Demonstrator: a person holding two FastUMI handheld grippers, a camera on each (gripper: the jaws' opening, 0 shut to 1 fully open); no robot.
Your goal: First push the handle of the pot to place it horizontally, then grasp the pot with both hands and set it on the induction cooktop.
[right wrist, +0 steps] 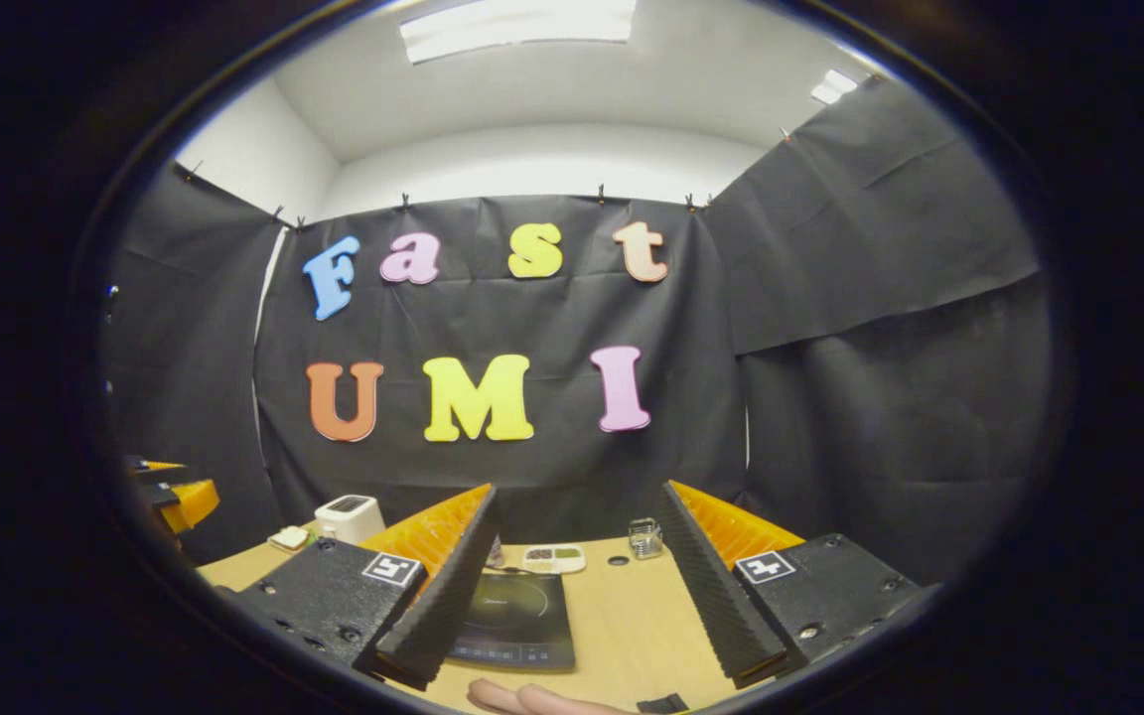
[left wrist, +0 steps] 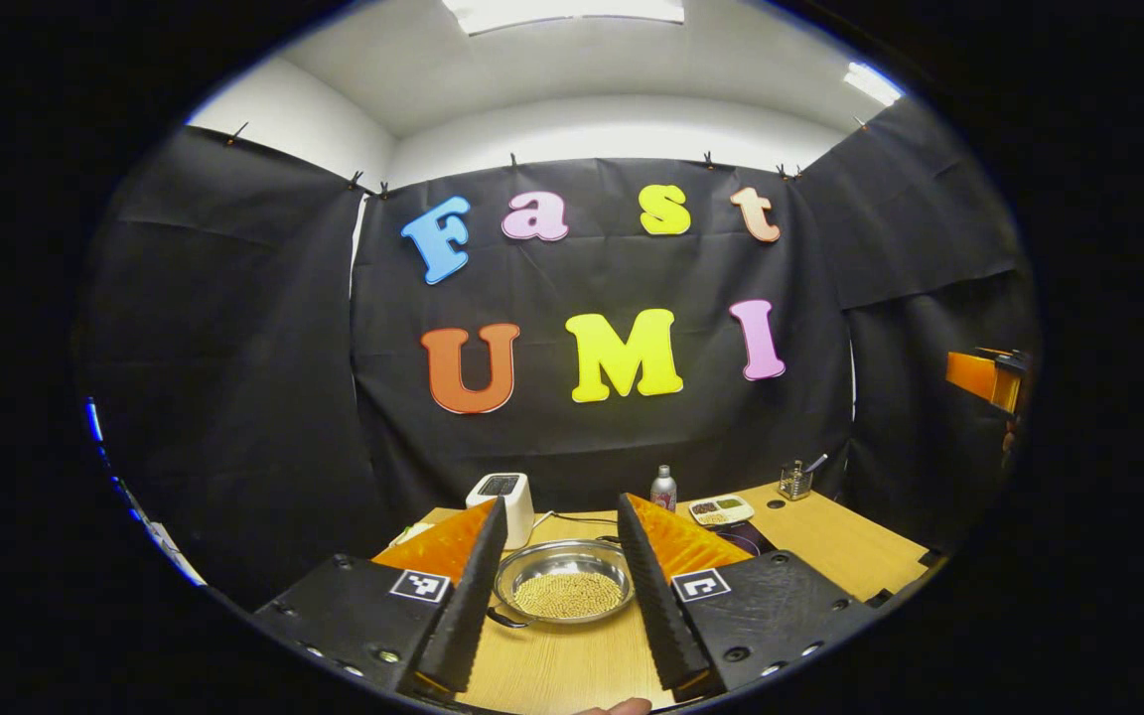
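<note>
The left gripper (left wrist: 562,586) stands wide open at the bottom of its view, holding nothing; the pot (left wrist: 564,581) lies between its fingers on the wooden surface (left wrist: 830,541). The right gripper (right wrist: 572,596) also gapes empty, and the induction cooktop (right wrist: 517,616) sits at lower centre.

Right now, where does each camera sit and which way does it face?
Left gripper view: rides the left tool, facing the back wall over the table; the pot of beans lies between its open fingers; a fingertip shows at the bottom.
Right gripper view: rides the right tool, facing the same wall; the cooktop lies between its open fingers; a hand shows below.
Shared: toaster, snack tray.
</note>
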